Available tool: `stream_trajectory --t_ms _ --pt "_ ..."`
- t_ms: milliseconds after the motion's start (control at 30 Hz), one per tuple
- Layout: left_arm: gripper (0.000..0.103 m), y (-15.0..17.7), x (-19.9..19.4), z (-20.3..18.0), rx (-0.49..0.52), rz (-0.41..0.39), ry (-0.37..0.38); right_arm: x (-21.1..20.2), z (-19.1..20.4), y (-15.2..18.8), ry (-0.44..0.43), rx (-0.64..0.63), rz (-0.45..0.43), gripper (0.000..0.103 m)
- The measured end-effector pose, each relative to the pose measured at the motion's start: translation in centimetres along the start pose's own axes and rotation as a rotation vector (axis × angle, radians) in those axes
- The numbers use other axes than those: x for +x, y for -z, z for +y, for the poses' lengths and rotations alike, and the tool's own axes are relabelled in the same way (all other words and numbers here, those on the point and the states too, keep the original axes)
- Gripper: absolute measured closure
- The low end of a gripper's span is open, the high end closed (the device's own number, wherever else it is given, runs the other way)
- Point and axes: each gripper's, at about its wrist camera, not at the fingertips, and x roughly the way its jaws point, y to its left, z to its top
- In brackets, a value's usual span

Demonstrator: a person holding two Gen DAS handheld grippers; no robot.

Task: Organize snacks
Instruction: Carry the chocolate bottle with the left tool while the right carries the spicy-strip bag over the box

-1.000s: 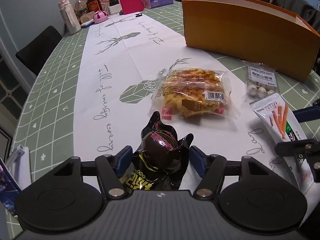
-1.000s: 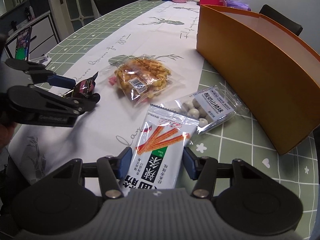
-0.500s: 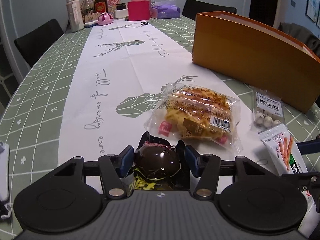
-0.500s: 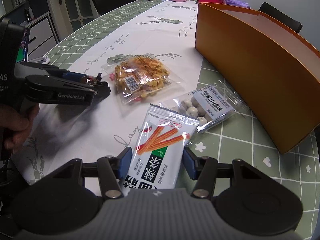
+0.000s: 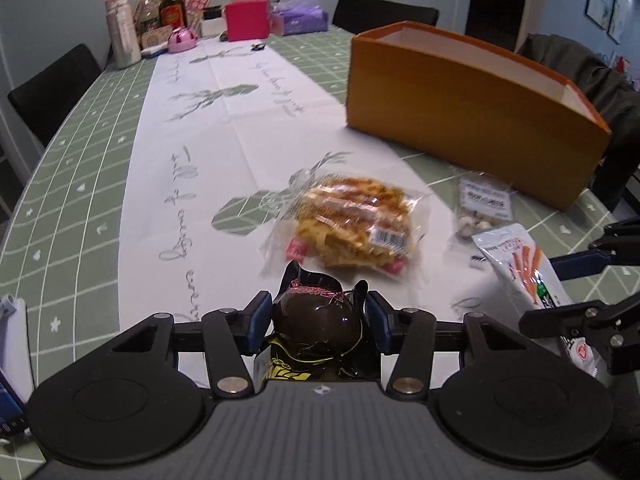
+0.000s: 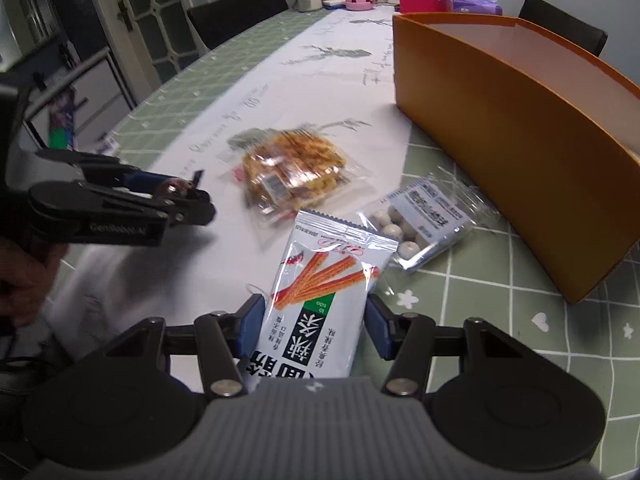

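Observation:
My left gripper (image 5: 318, 322) is shut on a dark brown round chocolate snack (image 5: 318, 320) in crinkled black wrap, held above the table; the gripper also shows in the right wrist view (image 6: 188, 204). My right gripper (image 6: 314, 326) is shut on a white stick-snack bag (image 6: 320, 300), which also shows at the right of the left wrist view (image 5: 524, 268). A clear bag of yellow waffle snacks (image 5: 352, 226) lies mid-table. A small clear pack of white balls (image 6: 424, 220) lies beside the open orange box (image 6: 520, 128).
The table has a green checked cloth with a white runner (image 5: 224, 140). Bottles (image 5: 124, 36), a pink box (image 5: 246, 20) and a purple tissue pack (image 5: 300, 20) stand at the far end. Black chairs (image 6: 240, 12) surround the table.
Both grippers have lifted with their snacks and moved forward and right toward the orange box. The left gripper closed tighter on the chocolate snack since a second ago.

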Motion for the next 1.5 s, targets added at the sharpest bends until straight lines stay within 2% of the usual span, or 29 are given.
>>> stream_trajectory --t_ms 367,700,900,1100,1300,1500 --pt "0.045 -4.8 -1.6 -2.4 0.104 -0.085 0.038 -3.7 -1.7 -3.3 0.003 0.007 -0.108 0.050" --pt "0.045 -11.3 -2.1 -6.2 0.279 -0.203 0.076 -8.0 -4.8 -6.8 0.113 -0.048 -0.245 0.050" --pt "0.045 -15.2 -1.9 -8.5 0.334 -0.275 0.082 -9.7 -7.4 -8.8 0.197 -0.069 -0.307 0.050" --pt "0.045 -17.5 -1.1 -11.0 0.419 -0.335 0.095 -10.7 -9.4 -10.6 0.229 -0.079 -0.316 0.050" --pt "0.045 -19.0 0.7 -12.3 0.458 -0.322 0.143 -10.8 -10.5 -11.6 0.260 -0.100 -0.303 0.050" --pt "0.045 -20.6 3.0 -12.5 0.474 -0.303 0.150 -9.4 -12.6 -13.1 0.285 -0.076 -0.263 0.050"
